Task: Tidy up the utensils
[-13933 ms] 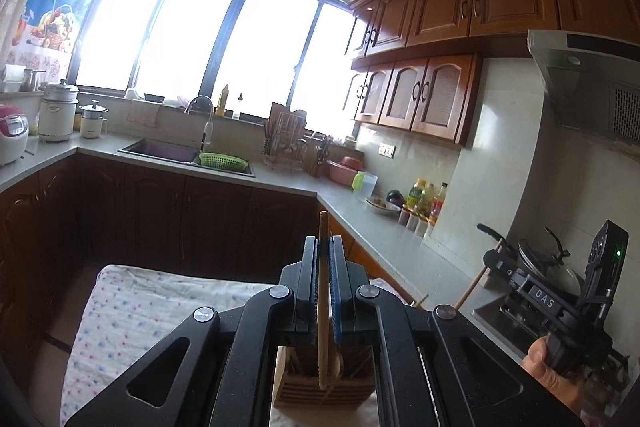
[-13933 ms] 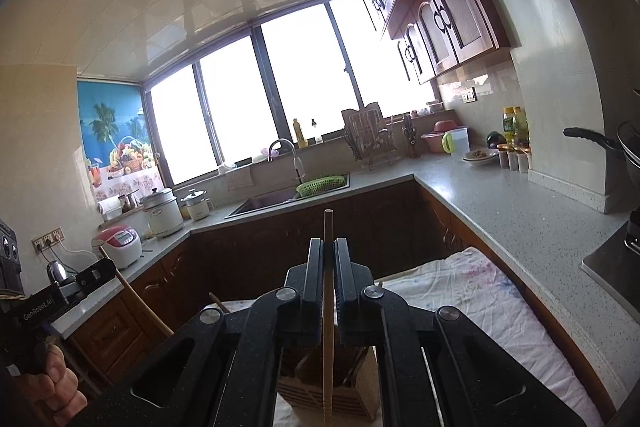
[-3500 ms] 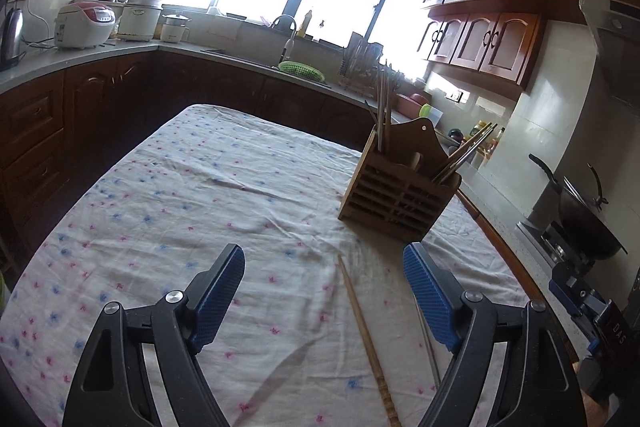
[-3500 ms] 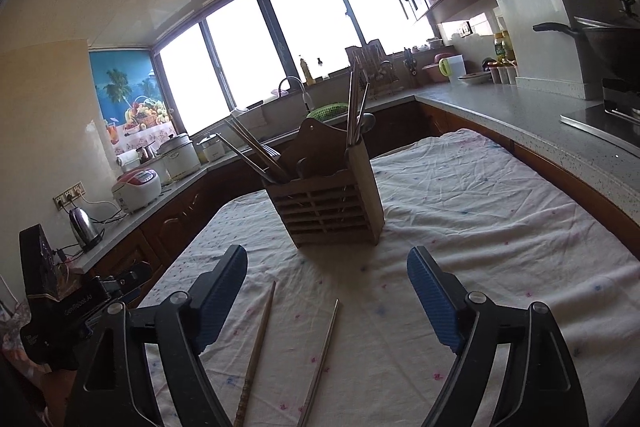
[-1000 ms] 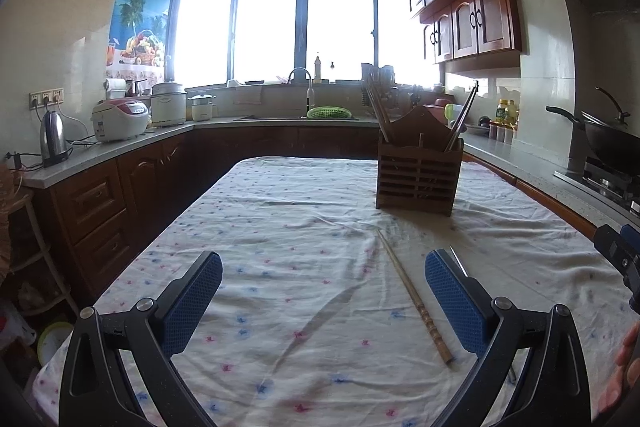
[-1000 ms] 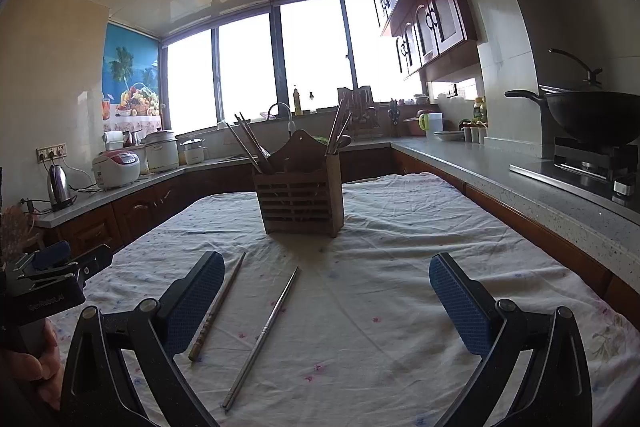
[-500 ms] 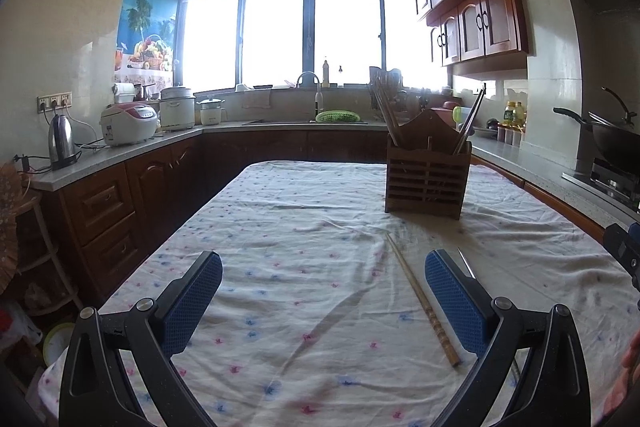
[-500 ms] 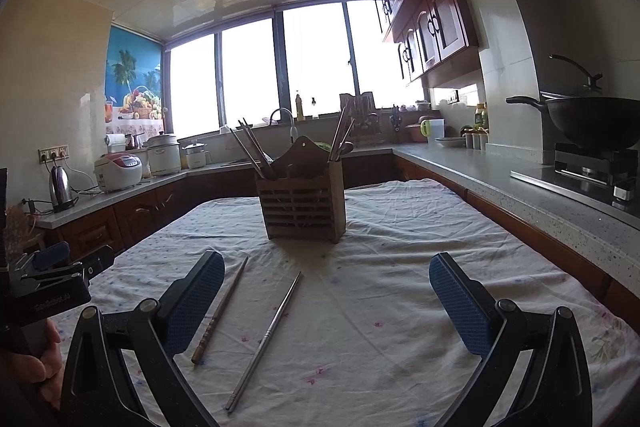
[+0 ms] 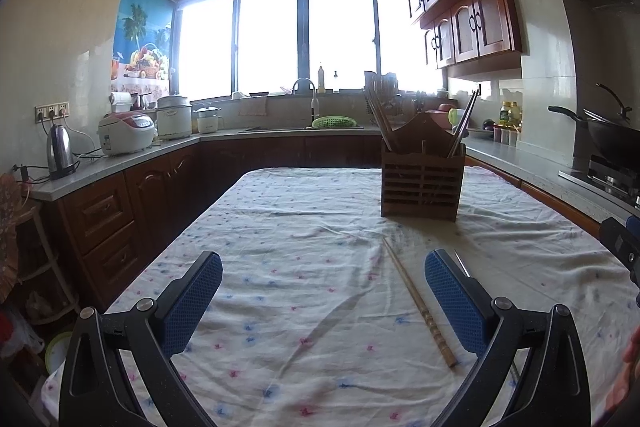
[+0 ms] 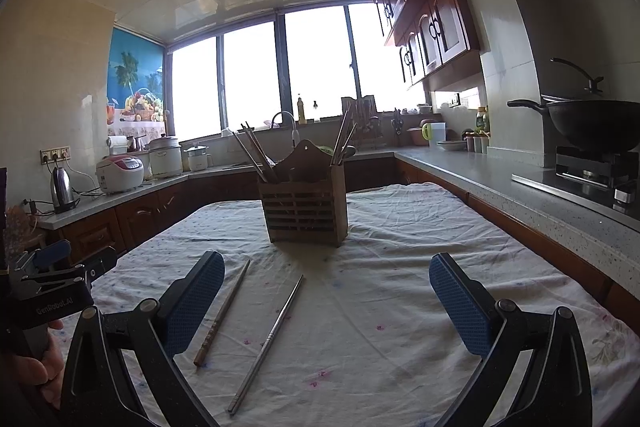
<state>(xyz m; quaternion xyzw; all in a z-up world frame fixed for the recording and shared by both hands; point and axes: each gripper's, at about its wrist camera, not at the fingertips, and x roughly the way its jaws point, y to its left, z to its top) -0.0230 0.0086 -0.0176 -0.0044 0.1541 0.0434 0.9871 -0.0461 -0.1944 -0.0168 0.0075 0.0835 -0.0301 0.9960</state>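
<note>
A wooden slatted utensil holder (image 9: 422, 185) (image 10: 305, 207) stands upright on the flowered tablecloth, with several chopsticks leaning out of its left and right compartments. Two loose sticks lie on the cloth in front of it: a wooden chopstick (image 9: 418, 303) (image 10: 223, 311) and a metal chopstick (image 10: 267, 341), whose tip (image 9: 461, 263) shows beside my left gripper's right finger. My left gripper (image 9: 322, 301) is open and empty, near the table's front edge. My right gripper (image 10: 326, 301) is also open and empty, with both loose sticks lying just inside its left finger.
The tablecloth-covered table (image 9: 288, 227) is ringed by dark wood counters. A kettle (image 9: 60, 151), rice cookers and sink stand along the left and back; a wok on a stove (image 10: 592, 131) is at right. A hand holding the left gripper (image 10: 44, 303) shows at the right view's left edge.
Both grippers have drifted slightly, staying open; the holder sits a little lower in both views. Long before, each gripper was shut on a chopstick over the holder.
</note>
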